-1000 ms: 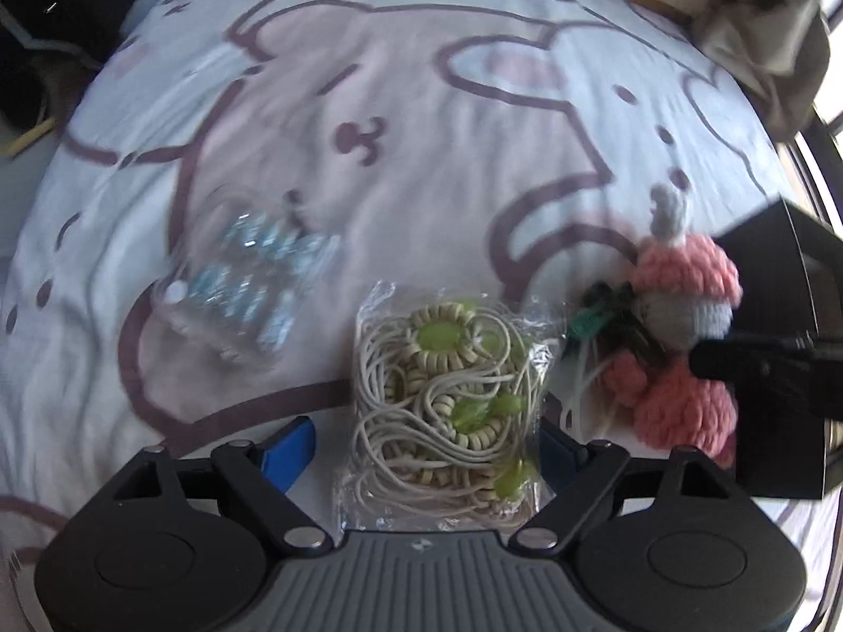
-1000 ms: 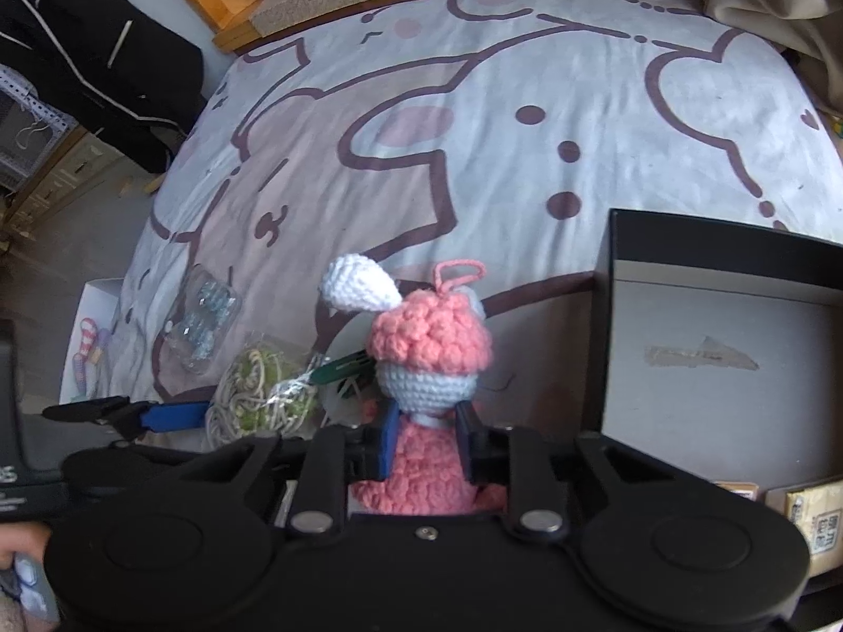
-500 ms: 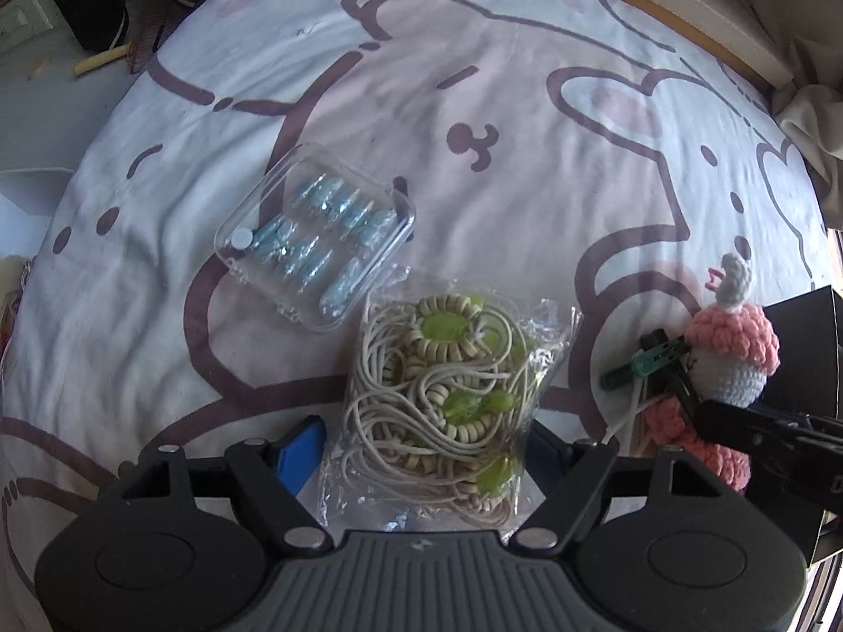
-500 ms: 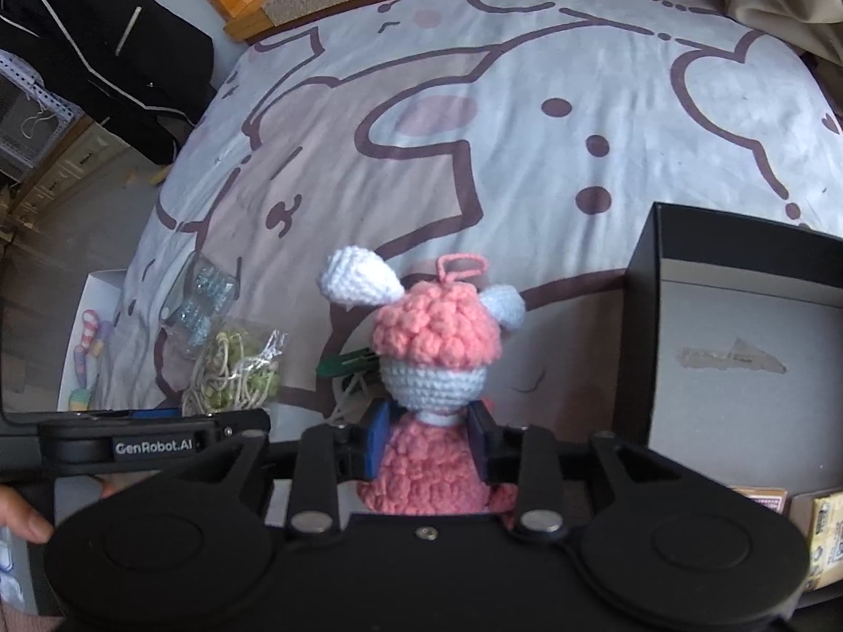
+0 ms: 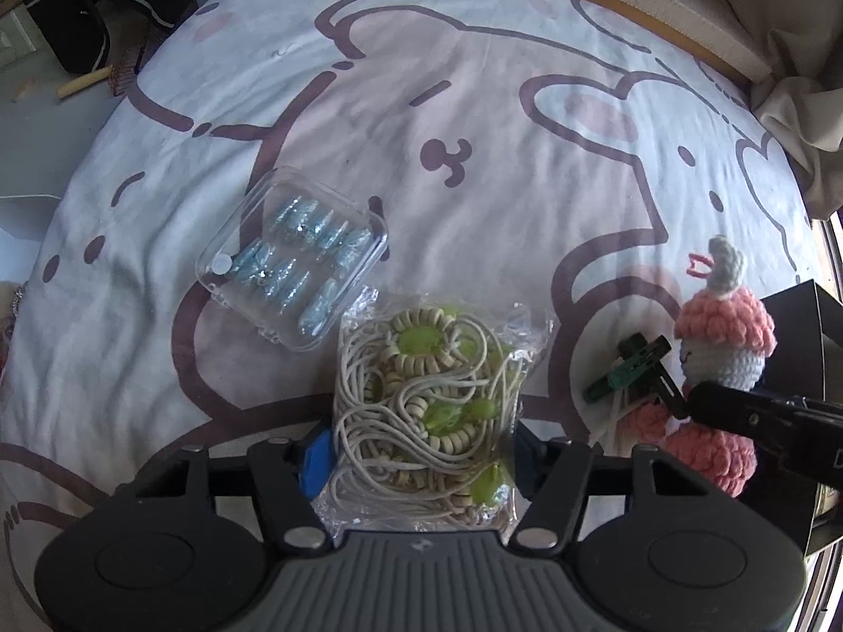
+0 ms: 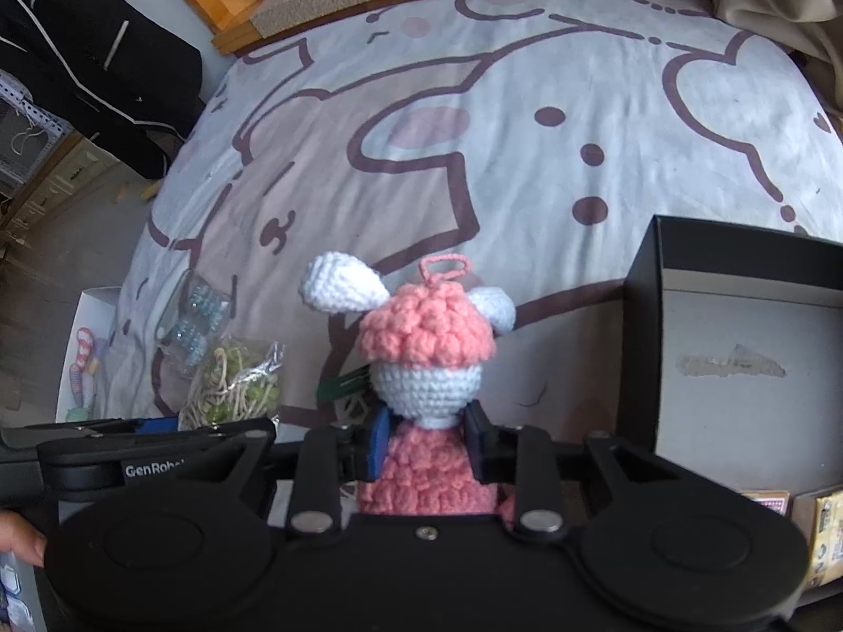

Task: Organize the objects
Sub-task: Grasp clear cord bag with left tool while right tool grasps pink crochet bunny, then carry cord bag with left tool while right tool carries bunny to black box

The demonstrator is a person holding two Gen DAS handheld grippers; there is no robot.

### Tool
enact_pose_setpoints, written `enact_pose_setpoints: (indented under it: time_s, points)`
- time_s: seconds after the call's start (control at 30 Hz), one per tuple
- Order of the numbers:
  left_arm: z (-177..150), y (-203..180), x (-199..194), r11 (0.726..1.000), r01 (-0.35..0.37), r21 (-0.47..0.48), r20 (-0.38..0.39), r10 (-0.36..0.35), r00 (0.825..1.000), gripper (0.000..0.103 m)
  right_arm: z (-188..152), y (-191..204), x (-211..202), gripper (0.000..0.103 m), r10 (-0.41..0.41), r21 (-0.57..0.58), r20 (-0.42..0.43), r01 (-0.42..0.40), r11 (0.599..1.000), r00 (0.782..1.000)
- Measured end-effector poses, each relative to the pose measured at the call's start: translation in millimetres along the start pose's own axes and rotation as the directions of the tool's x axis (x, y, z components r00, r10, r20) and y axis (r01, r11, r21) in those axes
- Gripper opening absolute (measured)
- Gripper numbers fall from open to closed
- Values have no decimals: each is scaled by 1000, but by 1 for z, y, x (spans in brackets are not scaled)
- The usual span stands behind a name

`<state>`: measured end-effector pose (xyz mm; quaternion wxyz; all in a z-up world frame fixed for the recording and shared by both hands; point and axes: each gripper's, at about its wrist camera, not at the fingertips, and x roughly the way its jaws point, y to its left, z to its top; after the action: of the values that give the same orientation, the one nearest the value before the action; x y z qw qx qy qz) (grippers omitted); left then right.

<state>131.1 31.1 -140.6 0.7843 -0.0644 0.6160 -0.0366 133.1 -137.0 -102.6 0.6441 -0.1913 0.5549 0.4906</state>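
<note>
In my left wrist view, my left gripper (image 5: 419,455) has just squeezed shut on the clear bag of cord and green beads (image 5: 429,411). Both blue pads press on the bag's sides. The near end of the bag goes under the gripper body, so I cannot see all of it. The bag lies on the bed sheet (image 5: 474,105) with the big cartoon drawings. Just beside the bag, up and to the left, sits a clear plastic case (image 5: 292,258) with small blue things inside; I cannot tell what they are. On the right is the pink crochet doll (image 5: 722,353), partly covered by my other gripper's black arm. A green clip (image 5: 624,371) lies next to it. A black box (image 5: 801,305) is cut off at the right edge.

In my right wrist view, my right gripper (image 6: 427,442) holds the pink crochet doll (image 6: 429,347) by its body, upright, with its back to me. Its jaws have closed in a little. The doll's lower part is hidden behind the gripper. The open black box (image 6: 737,258) stands just to the right, and its bottom is cut off. Far left I see the bag (image 6: 232,389) and the case (image 6: 195,316), small and blurry. A bit of a hand (image 6: 21,540) shows at the left edge.
</note>
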Motion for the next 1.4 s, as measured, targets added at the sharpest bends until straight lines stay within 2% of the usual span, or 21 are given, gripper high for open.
enact_pose_setpoints:
  time_s: [0.47, 0.73, 1.0, 1.4]
  points:
    - [-17, -7, -60, 999, -21, -33, 111, 24, 993, 63, -10, 7, -52, 30, 14, -18, 92, -12, 1000, 996]
    - [-23, -23, -87, 1000, -28, 4, 156, 27, 987, 63, -24, 10, -84, 30, 14, -46, 136, -8, 999, 991]
    - [-35, -35, -118, 999, -54, 7, 223, 51, 974, 63, -39, 14, -112, 30, 17, -77, 182, -3, 997, 983]
    - [-51, -42, -149, 996, -70, -48, 290, 81, 954, 63, -57, 22, -140, 30, 11, -122, 247, 20, 992, 969]
